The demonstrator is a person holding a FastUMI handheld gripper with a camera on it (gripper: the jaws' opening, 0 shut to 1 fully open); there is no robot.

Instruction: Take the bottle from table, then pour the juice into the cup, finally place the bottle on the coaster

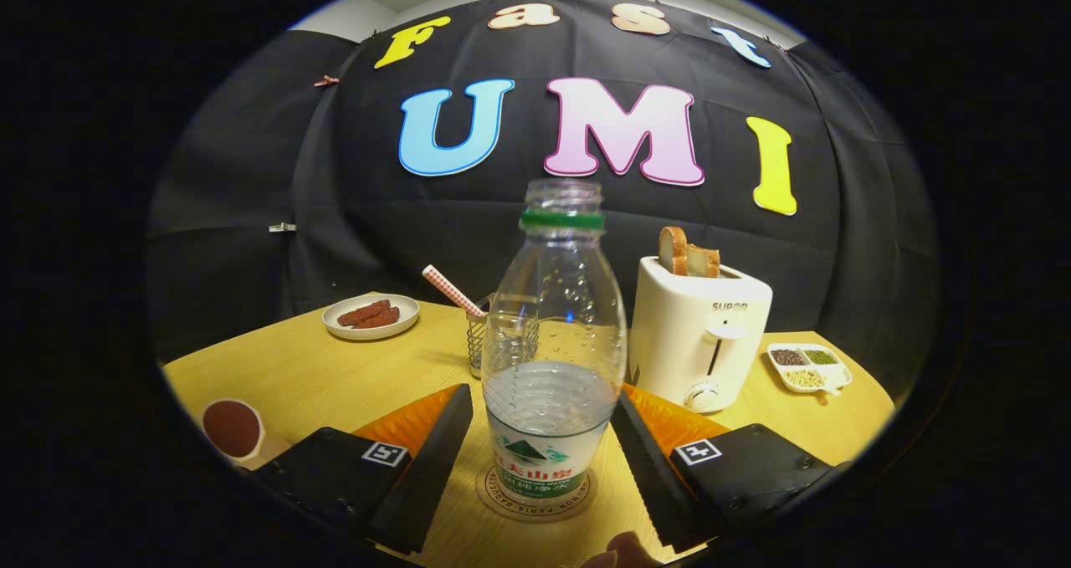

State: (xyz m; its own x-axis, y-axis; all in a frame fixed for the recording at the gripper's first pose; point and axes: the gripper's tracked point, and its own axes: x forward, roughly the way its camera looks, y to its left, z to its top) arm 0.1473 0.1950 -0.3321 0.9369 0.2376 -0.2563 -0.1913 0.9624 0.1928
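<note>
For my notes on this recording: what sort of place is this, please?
Likely a staged breakfast table inside a demo booth: a toaster with bread, a plate of food, and black cloth behind. The gripper is open around the bottle on its coaster.

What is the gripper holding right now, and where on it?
Nothing, it seems: the bottle stands on the coaster between the open fingers, with a gap showing on each side of its lower body.

We see the bottle (552, 359) standing upright on the coaster (535, 491), between the 2 fingers of the gripper (542, 422), which stand spread apart from its sides. Behind it sits the cup (502, 342) with a straw (453, 291) in it. The toaster (699, 334) stands right of the bottle, a divided dish (808, 367) beyond that; a plate (371, 316) lies far left on the table (318, 376).
</note>
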